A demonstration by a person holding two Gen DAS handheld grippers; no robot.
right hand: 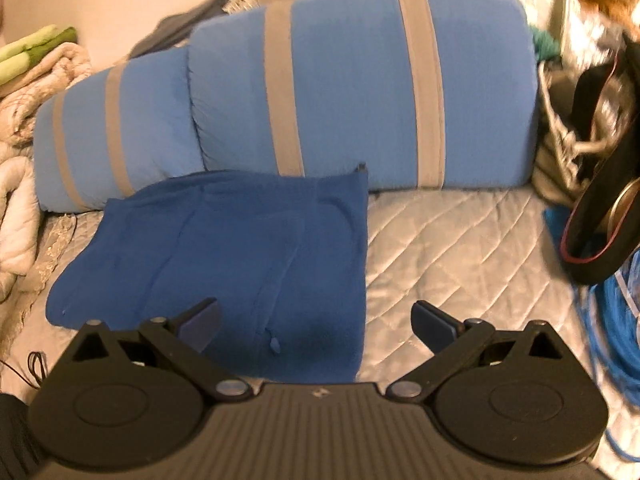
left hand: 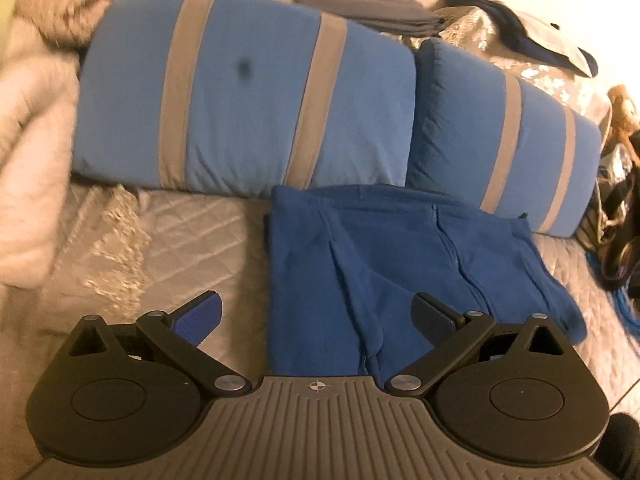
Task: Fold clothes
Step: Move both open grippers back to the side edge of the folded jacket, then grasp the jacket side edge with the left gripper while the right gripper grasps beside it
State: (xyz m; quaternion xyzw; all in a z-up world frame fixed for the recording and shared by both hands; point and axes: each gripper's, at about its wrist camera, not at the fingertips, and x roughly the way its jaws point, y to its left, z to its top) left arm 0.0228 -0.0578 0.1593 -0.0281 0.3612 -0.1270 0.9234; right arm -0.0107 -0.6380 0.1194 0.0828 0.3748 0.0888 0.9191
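A dark blue garment lies folded flat on the quilted bed cover, its far edge against the pillows. In the right wrist view the same blue garment fills the left half of the bed. My left gripper hovers open over the garment's near left edge, with nothing between its fingers. My right gripper is open too, spread over the garment's near right corner and holding nothing.
Two light blue pillows with grey stripes line the back of the silver quilted bed cover. A cream blanket lies left. Folded grey clothes rest behind. A black bag and blue cable sit right.
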